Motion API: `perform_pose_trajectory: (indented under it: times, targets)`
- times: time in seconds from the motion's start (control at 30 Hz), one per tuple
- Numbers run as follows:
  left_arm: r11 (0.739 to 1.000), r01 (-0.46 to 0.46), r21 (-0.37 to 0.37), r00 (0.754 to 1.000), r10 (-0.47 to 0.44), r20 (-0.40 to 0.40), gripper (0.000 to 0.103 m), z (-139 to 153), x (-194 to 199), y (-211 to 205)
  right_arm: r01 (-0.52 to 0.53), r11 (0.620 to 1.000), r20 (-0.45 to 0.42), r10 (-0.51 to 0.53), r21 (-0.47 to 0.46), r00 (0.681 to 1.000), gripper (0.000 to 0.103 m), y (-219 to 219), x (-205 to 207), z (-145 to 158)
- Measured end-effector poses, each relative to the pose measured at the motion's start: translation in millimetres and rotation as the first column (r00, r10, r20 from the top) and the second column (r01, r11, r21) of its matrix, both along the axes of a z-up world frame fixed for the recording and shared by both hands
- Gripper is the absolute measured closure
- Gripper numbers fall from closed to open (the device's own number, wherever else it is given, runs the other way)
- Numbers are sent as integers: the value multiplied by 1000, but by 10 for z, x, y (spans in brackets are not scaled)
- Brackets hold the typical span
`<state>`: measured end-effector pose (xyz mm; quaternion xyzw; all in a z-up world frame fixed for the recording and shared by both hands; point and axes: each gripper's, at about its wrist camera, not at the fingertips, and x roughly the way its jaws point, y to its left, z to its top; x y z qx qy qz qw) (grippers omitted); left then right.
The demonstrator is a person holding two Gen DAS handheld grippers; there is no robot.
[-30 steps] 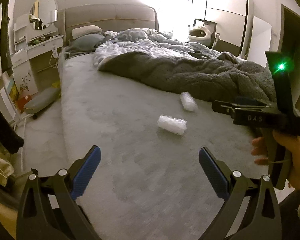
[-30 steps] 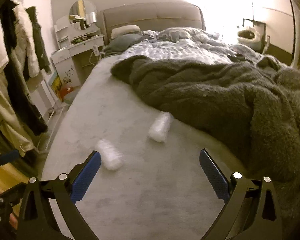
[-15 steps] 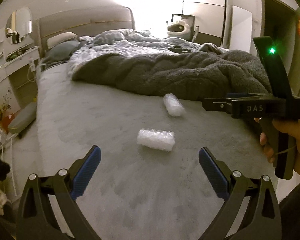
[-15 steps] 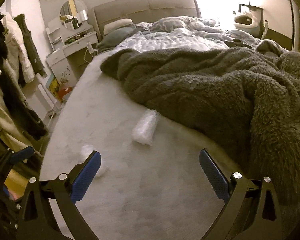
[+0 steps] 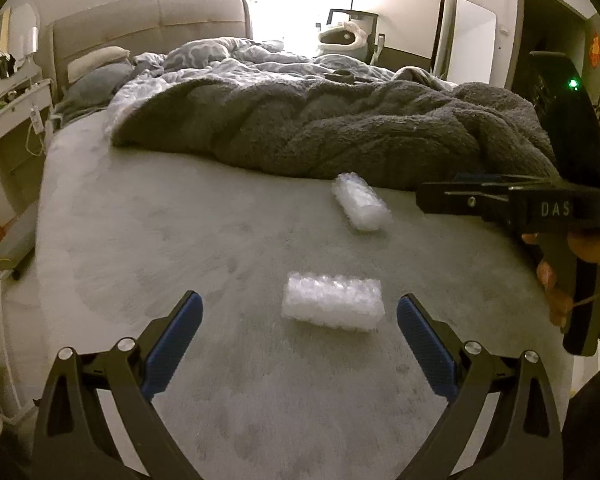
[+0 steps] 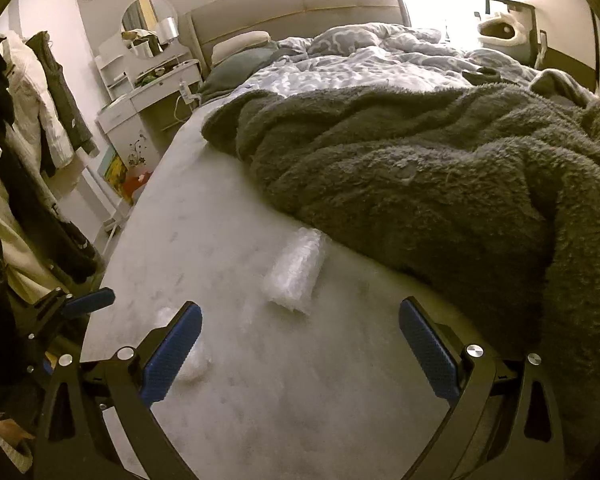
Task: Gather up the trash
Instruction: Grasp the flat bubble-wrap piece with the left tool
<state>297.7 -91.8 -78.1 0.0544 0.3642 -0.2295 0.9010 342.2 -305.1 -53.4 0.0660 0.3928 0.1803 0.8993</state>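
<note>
On the bed (image 5: pixel 148 240), two bubble-wrap rolls (image 5: pixel 332 306)

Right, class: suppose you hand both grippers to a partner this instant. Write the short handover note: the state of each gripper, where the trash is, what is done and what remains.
Left gripper: jaws open, empty, above the bed sheet, lined up on the near bubble wrap piece.
Right gripper: jaws open, empty, pointed at the far bubble wrap piece.
Trash: both pieces lie on the bed; the far one sits right at the edge of the grey blanket. Whether it touches the blanket is unclear.
Done: nothing picked up yet.
Left: grasp each piece and take it to a bin; no bin is in view.
</note>
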Motion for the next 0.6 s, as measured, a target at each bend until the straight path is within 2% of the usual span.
perform_pose_trajectory:
  times: [0.17,0.27,0.43,0.53,0.6]
  targets:
    - [999,49,4,999,-48,-11,5,-75,77,-106,8,1000,-3,-8,5,1000,3,5,82,-59]
    - [996,78,32,997,-77,-16,5,-127,99,-194,17,1000,-6,-17,22,1000,3,-8,136,-85]
    - [995,83,57,996,-81,-38,6,-229,182,-259,19,999,-18,-18,43,1000,3,15,229,-153]
    - [995,84,46,995,-82,-53,19,-259,235,-273,16,999,-24,-15,39,1000,4,86,290,-191]
    - [995,90,36,994,-87,-62,25,-273,258,-284,13,999,-31,-12,35,999,8,126,323,-218]
